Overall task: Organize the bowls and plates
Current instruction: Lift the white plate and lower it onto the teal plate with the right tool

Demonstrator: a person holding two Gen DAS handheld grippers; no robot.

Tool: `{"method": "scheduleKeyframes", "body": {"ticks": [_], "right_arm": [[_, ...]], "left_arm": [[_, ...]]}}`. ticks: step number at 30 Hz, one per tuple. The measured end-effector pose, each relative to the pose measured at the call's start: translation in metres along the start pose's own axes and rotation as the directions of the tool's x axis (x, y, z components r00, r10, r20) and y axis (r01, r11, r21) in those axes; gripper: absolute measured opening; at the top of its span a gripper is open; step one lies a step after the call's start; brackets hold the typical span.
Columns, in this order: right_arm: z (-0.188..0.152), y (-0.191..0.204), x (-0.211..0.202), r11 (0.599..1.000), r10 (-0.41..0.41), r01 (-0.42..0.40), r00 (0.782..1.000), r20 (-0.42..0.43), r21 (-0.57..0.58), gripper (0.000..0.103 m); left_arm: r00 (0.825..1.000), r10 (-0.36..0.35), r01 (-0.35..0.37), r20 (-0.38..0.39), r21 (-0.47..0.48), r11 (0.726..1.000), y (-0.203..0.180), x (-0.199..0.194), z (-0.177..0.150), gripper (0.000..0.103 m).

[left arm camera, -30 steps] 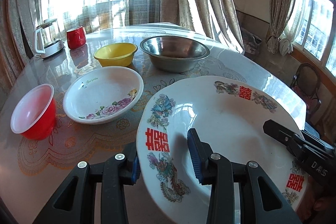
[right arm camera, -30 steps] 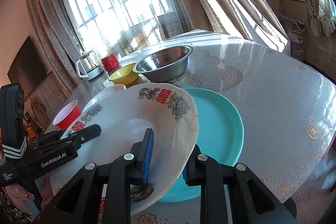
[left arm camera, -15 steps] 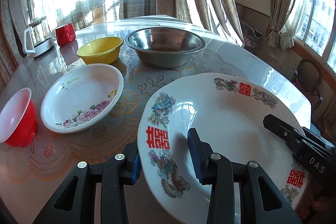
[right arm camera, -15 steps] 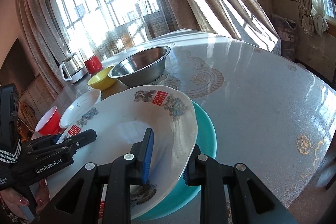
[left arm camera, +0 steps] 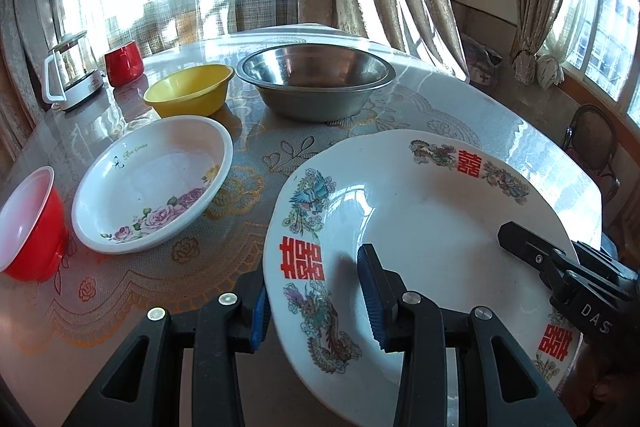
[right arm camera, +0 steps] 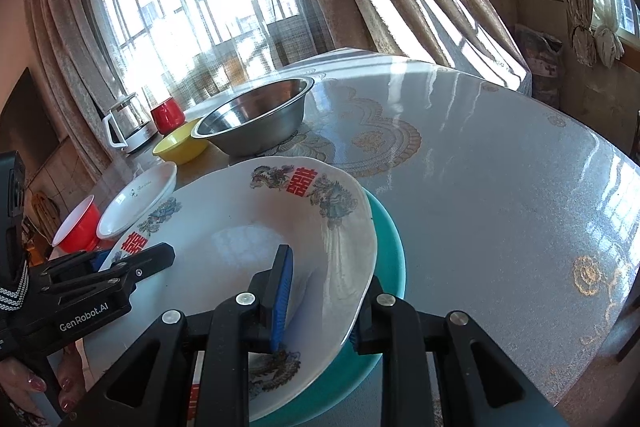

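A large white plate with red characters and dragon prints is held by both grippers. My left gripper is shut on its left rim, one blue pad on top and one underneath. My right gripper is shut on the opposite rim. The plate hangs low over a teal plate on the table and covers most of it; I cannot tell whether they touch. A steel bowl, a yellow bowl, a white floral bowl and a red bowl stand to the left and behind.
A red mug and a glass kettle stand at the far left of the round glossy table. Curtains and windows ring the room. A chair stands beyond the table's right edge. A person's hand holds the left gripper.
Both grippers have carried the white plate across and down over the teal plate, which shows less now. The grips have not changed.
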State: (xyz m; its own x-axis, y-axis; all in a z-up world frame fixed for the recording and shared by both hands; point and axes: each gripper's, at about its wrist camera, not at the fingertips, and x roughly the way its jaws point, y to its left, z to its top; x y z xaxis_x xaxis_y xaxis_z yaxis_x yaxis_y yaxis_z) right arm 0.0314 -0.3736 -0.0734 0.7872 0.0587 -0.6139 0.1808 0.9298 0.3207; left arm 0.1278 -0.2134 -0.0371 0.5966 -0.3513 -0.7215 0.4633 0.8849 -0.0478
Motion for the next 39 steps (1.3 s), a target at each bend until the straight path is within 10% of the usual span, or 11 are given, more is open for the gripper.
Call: {"method": "scheduleKeyframes", "body": {"ticks": [39], "right_arm": [[-0.005, 0.009, -0.021, 0.995, -0.098, 0.098, 0.995, -0.011, -0.008, 0.026]], "left_arm": [[0.999, 0.003, -0.003, 0.054, -0.002, 1.000, 0.009, -0.021, -0.009, 0.030]]}}
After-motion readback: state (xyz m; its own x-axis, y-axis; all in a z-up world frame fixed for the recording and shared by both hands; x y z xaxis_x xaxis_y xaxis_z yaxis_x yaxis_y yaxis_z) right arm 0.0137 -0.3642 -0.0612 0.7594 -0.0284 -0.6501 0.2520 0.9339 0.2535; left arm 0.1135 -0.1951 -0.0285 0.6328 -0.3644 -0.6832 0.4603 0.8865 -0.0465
